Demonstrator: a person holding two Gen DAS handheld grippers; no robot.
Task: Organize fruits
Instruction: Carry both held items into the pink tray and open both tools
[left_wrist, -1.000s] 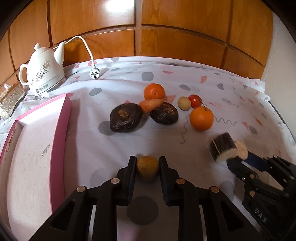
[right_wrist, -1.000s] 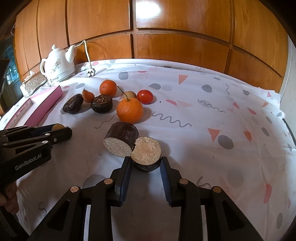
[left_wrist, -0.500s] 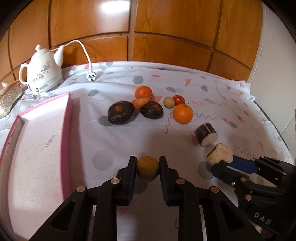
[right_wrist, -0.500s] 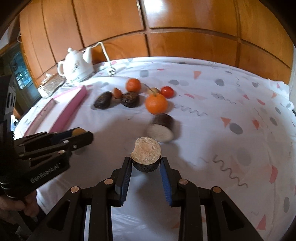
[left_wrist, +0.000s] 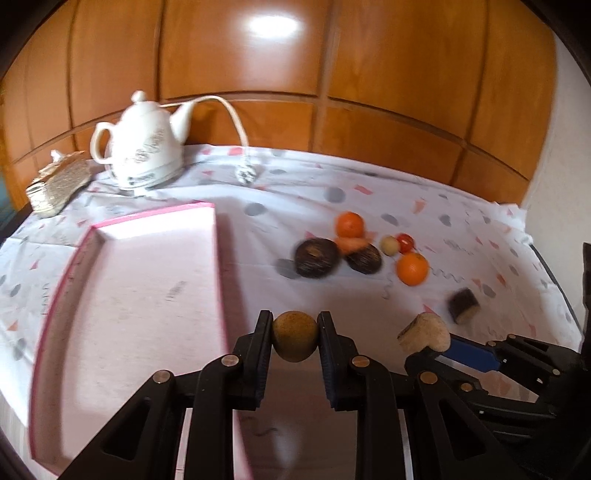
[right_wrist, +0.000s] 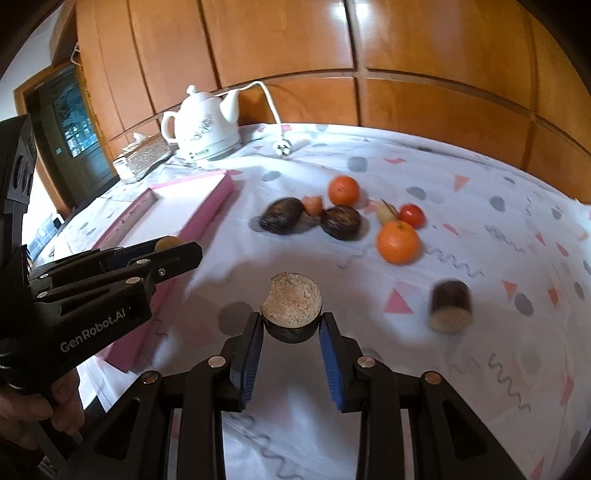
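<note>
My left hand-held gripper (left_wrist: 295, 338) is clamped on 1 small round brown fruit (left_wrist: 294, 335), held above the right rim of the pink tray (left_wrist: 220, 258). My right hand-held gripper (right_wrist: 291, 325) is clamped on 1 dark-skinned fruit half (right_wrist: 291, 306), its pale cut face turned up and its short axis roughly vertical, above the tabletop (right_wrist: 461, 177).

Left on the cloth I count 2 oranges, a nearer orange (right_wrist: 398, 241) and a farther orange (right_wrist: 344, 190), 2 dark wrinkled fruits (right_wrist: 280, 220), 1 red tomato (right_wrist: 411, 215) and 1 dark cylinder piece (right_wrist: 450, 305) lying on its side, cut end toward me. A white kettle (right_wrist: 205, 127) stands beyond the tray. Bare cloth lies between my grippers and the fruit cluster.
</note>
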